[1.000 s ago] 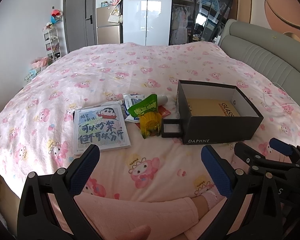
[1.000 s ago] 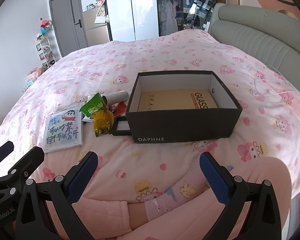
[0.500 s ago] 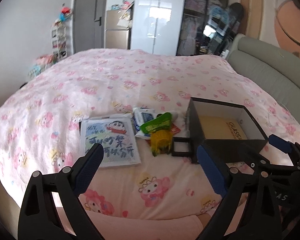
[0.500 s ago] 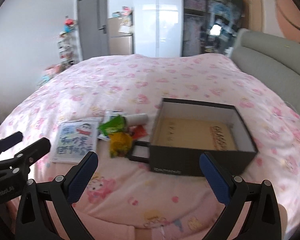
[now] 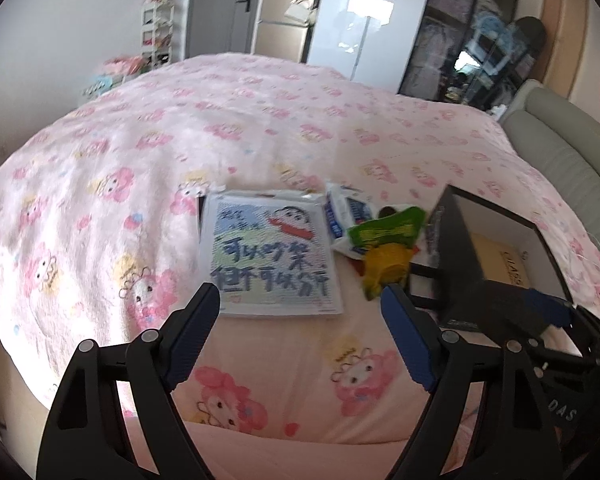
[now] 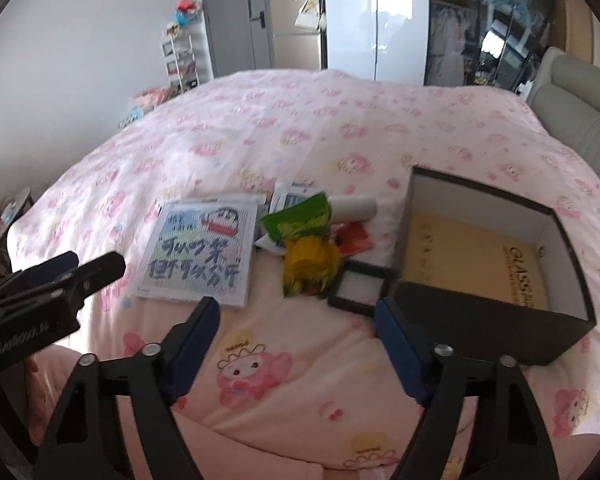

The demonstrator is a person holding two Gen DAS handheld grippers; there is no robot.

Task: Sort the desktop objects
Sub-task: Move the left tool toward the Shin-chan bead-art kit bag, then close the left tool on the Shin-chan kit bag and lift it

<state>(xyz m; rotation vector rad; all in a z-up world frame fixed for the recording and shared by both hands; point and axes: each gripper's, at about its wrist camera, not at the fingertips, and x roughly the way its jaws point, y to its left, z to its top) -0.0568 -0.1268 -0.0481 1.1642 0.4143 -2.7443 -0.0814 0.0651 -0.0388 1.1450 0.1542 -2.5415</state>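
A cartoon picture pack (image 5: 270, 258) lies flat on the pink bedspread. Right of it is a pile: a green snack bag (image 5: 386, 230), a yellow toy (image 5: 386, 266), white packets (image 5: 344, 216), a white tube (image 6: 354, 208), a red packet (image 6: 354, 238) and a small black frame (image 6: 360, 288). An open black box (image 6: 488, 276) stands at the right. My left gripper (image 5: 300, 308) is open and empty, just short of the picture pack. My right gripper (image 6: 296, 316) is open and empty, just short of the yellow toy (image 6: 310, 260) and the frame.
The bed's grey headboard (image 5: 572, 152) runs along the right. Wardrobes (image 6: 376, 16), a door (image 6: 236, 16) and a shelf rack (image 6: 182, 60) stand beyond the bed. The right gripper shows at the right edge of the left wrist view (image 5: 540, 320).
Both grippers have moved forward and to the left over the bed, closer to the pile and the picture pack. Both stayed open. The objects have not moved.
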